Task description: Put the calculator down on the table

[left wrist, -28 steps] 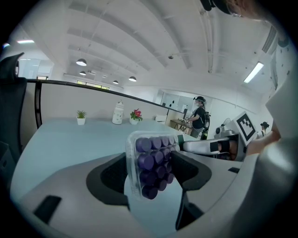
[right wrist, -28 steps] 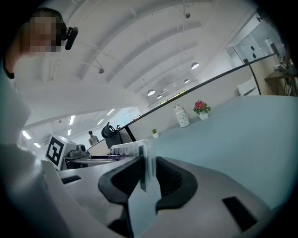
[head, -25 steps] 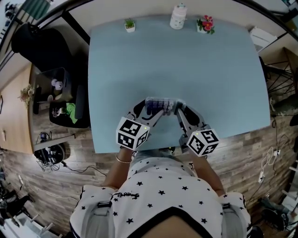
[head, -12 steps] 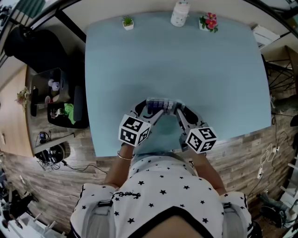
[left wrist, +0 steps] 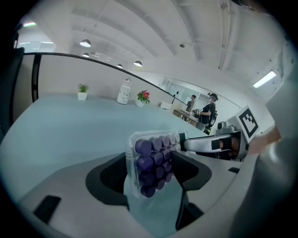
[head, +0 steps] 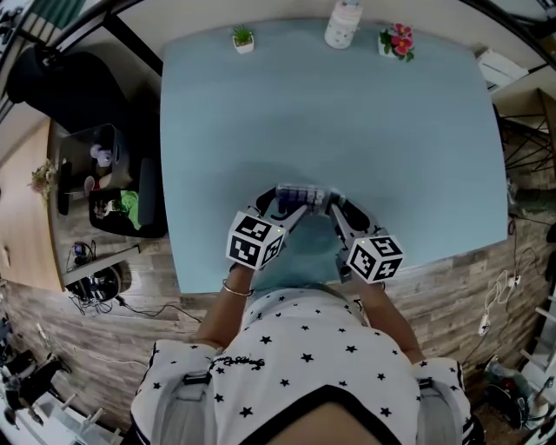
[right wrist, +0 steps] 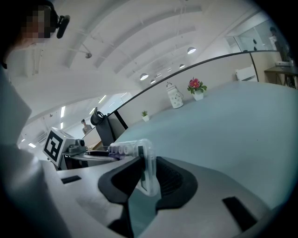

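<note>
A calculator (head: 304, 195) with purple keys in a clear case is held over the near part of the light blue table (head: 347, 122). My left gripper (head: 287, 205) is shut on its left end and my right gripper (head: 334, 207) is shut on its right end. In the left gripper view the calculator (left wrist: 151, 162) stands on edge between the black pads, keys facing the camera, inside the left gripper (left wrist: 152, 173). In the right gripper view its narrow end (right wrist: 148, 165) sits between the pads of the right gripper (right wrist: 148, 179). Whether it touches the tabletop I cannot tell.
Along the table's far edge stand a small green plant (head: 243, 38), a white jar (head: 343, 24) and a pot of pink flowers (head: 398, 42). A dark shelf with clutter (head: 122, 182) sits left of the table. The near table edge runs just under both grippers.
Both grippers have sunk a little toward the table with the calculator still held between them. The grips look unchanged.
</note>
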Demonstrator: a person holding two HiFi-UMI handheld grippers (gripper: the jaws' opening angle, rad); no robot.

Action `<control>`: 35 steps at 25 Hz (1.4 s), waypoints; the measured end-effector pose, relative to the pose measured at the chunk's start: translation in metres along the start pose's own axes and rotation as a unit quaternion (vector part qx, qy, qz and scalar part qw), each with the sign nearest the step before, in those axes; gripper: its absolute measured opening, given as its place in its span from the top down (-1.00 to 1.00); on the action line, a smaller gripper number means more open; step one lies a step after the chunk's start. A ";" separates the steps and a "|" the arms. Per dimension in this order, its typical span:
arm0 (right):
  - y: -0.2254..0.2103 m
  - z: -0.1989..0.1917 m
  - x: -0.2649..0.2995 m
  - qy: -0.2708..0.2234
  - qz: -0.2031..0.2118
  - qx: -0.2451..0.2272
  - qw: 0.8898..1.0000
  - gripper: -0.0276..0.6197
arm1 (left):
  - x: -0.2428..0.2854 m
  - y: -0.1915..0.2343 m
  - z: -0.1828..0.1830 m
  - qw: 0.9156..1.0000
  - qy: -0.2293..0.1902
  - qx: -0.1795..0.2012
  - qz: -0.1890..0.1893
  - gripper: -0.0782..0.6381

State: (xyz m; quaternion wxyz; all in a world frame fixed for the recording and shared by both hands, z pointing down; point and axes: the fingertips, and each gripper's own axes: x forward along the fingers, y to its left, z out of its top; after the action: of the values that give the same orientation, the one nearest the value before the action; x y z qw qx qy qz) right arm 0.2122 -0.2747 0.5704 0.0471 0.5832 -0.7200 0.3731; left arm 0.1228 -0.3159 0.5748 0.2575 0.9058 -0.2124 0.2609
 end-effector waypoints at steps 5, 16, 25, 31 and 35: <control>-0.004 -0.005 0.005 0.009 0.000 0.007 1.000 0.66 | 0.005 0.003 -0.004 1.000 0.007 -0.001 0.003 -0.06; -0.012 -0.011 0.017 0.034 -0.003 0.011 0.999 0.66 | 0.014 0.012 -0.011 1.000 0.027 -0.008 0.011 -0.06; -0.019 -0.007 0.028 0.040 -0.005 0.011 0.999 0.64 | 0.021 0.021 -0.012 0.999 0.025 -0.040 0.016 -0.07; -0.022 -0.004 0.033 0.047 -0.011 0.002 0.999 0.64 | 0.024 0.026 -0.011 0.998 0.022 -0.054 0.029 -0.10; -0.024 -0.004 0.036 0.050 -0.015 0.002 0.999 0.63 | 0.026 0.028 -0.011 0.998 0.018 -0.059 0.035 -0.11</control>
State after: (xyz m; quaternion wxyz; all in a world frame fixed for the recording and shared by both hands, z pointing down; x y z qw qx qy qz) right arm 0.2204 -0.3018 0.6028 0.0878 0.5749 -0.7069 0.4025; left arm 0.1242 -0.3382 0.6082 0.3050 0.8764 -0.2539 0.2730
